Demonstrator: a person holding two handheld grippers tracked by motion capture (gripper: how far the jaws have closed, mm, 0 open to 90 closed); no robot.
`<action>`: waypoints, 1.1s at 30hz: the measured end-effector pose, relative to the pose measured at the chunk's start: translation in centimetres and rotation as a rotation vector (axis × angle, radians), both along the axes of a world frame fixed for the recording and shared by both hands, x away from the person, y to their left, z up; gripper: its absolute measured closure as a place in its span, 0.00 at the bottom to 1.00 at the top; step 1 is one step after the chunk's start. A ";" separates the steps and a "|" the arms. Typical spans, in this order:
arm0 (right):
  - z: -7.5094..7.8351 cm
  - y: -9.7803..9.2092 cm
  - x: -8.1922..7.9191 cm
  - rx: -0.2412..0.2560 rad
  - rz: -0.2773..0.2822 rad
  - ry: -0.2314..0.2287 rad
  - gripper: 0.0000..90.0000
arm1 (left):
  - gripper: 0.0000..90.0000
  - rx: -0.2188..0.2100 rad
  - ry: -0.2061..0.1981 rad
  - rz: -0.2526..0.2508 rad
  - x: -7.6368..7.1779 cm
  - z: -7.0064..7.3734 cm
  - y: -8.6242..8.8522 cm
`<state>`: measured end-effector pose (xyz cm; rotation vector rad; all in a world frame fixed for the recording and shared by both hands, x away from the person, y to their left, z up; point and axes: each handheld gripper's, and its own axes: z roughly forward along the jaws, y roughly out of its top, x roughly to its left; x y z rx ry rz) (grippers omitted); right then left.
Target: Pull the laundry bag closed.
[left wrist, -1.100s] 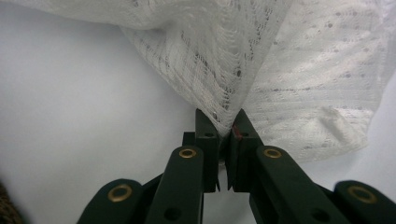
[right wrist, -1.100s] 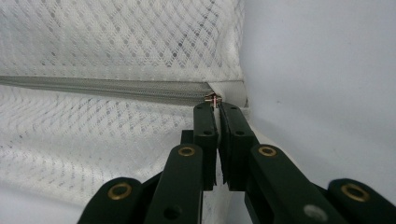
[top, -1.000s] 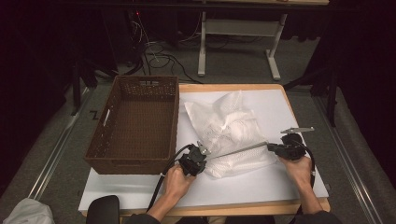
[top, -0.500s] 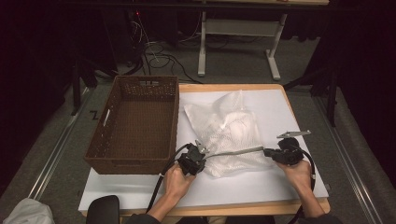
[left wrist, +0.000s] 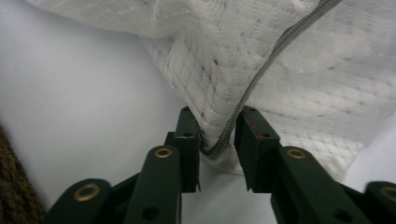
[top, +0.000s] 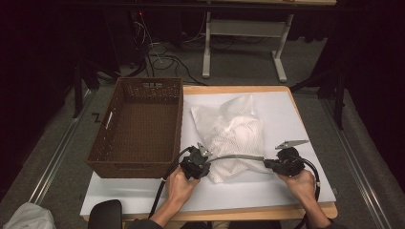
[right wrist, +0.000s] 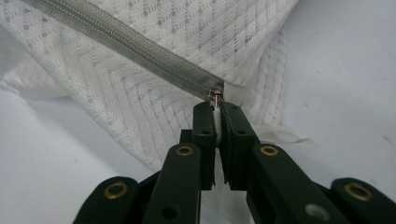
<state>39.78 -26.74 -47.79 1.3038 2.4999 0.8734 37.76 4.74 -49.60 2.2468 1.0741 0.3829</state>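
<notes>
A white mesh laundry bag [top: 232, 135] lies on the white table top, with a grey zipper [top: 237, 157] along its near edge. My left gripper [top: 204, 155] is shut on the bag's left corner, pinching mesh and the zipper's end [left wrist: 219, 144]. My right gripper [top: 267, 163] is shut on the zipper pull [right wrist: 215, 100] at the bag's right corner. The zipper [right wrist: 126, 42] runs closed between the two grippers, stretched nearly straight.
A brown wicker basket [top: 110, 143] stands left of the bag with nothing inside. The white board [top: 286, 114] covers a wooden table. Cables and a metal table leg [top: 207, 47] lie on the dark floor beyond.
My right gripper has drawn the zipper pull a little nearer and to the right, straightening the zipper. The left gripper has kept its hold on the bag's corner.
</notes>
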 end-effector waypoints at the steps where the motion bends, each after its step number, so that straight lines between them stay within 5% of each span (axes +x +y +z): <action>1: 0.0 0.0 0.0 0.007 -0.002 -0.005 0.93 | 0.75 -0.007 -0.001 0.001 0.0 0.1 0.1; 9: 0.8 -0.5 -0.4 0.048 -0.035 -0.077 0.77 | 0.60 -0.096 -0.037 -0.010 -0.6 1.3 0.5; 23: 1.6 -2.9 -1.1 0.129 -0.082 -0.223 0.65 | 0.53 -0.239 -0.104 -0.006 0.0 3.4 -0.3; 30: 1.0 -4.3 -1.1 0.172 -0.131 -0.249 0.61 | 0.53 -0.238 -0.121 0.005 0.7 3.1 -1.2; 33: 0.7 -4.5 -0.9 0.128 -0.131 -0.251 0.59 | 0.53 -0.230 -0.122 0.015 0.9 2.9 -1.1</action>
